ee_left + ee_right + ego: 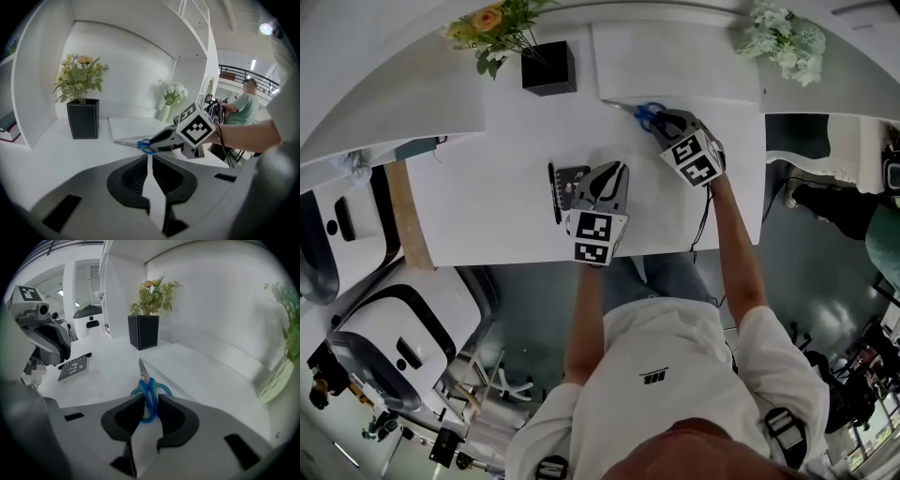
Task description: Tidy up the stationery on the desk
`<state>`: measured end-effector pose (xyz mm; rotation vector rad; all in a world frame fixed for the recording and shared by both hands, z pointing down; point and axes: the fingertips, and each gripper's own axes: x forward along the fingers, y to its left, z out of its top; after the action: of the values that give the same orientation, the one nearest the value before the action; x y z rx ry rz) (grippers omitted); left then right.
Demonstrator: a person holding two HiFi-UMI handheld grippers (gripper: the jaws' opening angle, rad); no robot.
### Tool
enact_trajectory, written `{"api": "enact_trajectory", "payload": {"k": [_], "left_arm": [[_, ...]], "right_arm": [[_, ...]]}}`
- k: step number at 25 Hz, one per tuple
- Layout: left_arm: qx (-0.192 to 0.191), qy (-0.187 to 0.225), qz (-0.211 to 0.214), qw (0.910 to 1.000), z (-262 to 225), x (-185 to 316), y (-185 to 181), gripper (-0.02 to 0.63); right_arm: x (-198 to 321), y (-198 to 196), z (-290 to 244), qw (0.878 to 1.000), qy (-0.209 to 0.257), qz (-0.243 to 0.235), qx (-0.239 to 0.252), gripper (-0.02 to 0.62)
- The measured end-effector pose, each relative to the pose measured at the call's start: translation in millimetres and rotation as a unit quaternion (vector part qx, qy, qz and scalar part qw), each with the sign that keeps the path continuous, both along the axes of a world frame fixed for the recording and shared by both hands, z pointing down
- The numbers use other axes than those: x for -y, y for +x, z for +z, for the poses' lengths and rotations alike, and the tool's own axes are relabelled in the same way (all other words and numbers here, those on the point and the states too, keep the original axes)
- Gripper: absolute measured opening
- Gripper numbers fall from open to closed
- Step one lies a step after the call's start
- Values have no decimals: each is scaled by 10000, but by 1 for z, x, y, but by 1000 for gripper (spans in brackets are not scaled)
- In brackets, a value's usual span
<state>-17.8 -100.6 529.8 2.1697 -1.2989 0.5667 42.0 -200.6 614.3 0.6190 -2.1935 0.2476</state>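
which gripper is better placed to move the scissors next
Right. The right gripper is shut on the handle of the blue scissors; the left gripper holds nothing and sits apart from them, beside the notebook.

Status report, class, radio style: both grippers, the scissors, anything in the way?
Right gripper shut on blue scissors by the handles. Left gripper shut, empty, beside spiral notepad. Nothing seen blocking the scissors.
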Motion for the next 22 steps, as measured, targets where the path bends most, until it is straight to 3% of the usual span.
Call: {"api": "enact_trajectory", "payload": {"k": [9, 16, 22], "left_arm": [[84, -55, -210, 9997, -3, -2, -5, 0], [162, -60, -194, 9997, -8, -7, -11, 0], [147, -87, 126, 9998, -5, -14, -21, 0]], "right_arm": [[-7, -6, 0, 9993, -246, -293, -11, 63], [-23, -4, -2, 9990, -401, 206, 18, 58], [-45, -4, -8, 9964, -370, 761, 0, 57]]}}
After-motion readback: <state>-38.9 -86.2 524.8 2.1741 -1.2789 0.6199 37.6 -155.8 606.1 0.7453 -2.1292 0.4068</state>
